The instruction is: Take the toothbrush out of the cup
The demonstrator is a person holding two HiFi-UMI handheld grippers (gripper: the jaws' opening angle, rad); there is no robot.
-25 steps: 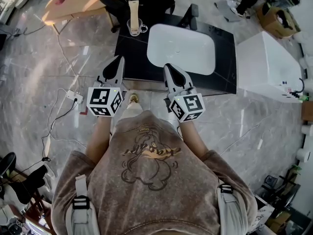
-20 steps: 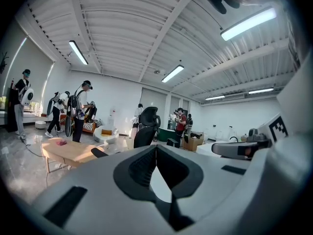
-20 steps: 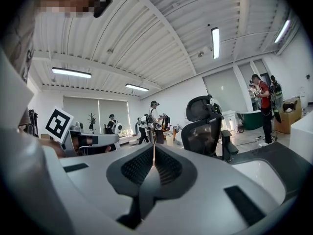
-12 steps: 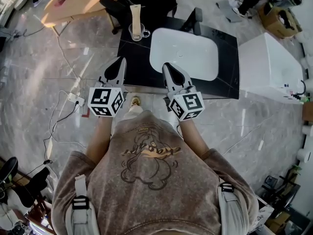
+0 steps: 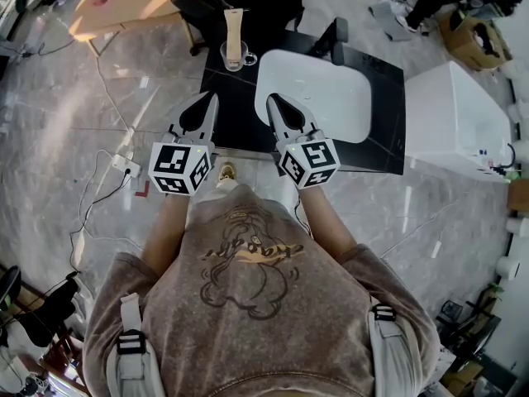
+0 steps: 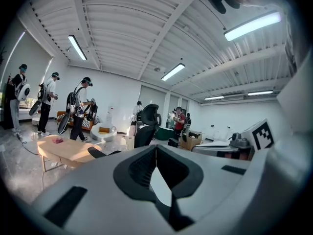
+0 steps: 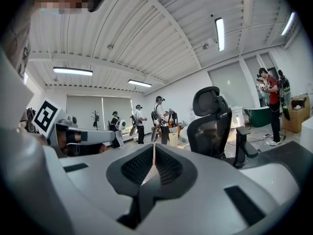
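While the toothbrush (image 5: 234,23) stands in the cup (image 5: 232,55), left gripper (image 5: 212,99) and right gripper (image 5: 271,100) both hover short of it, jaws pressed together, nothing held or touched.

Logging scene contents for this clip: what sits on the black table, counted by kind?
Glass cup: 1
Toothbrush: 1
White basin: 1
Total: 3

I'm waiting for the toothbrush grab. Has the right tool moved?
Yes: the right tool went farther over the black table, nearer the white basin.
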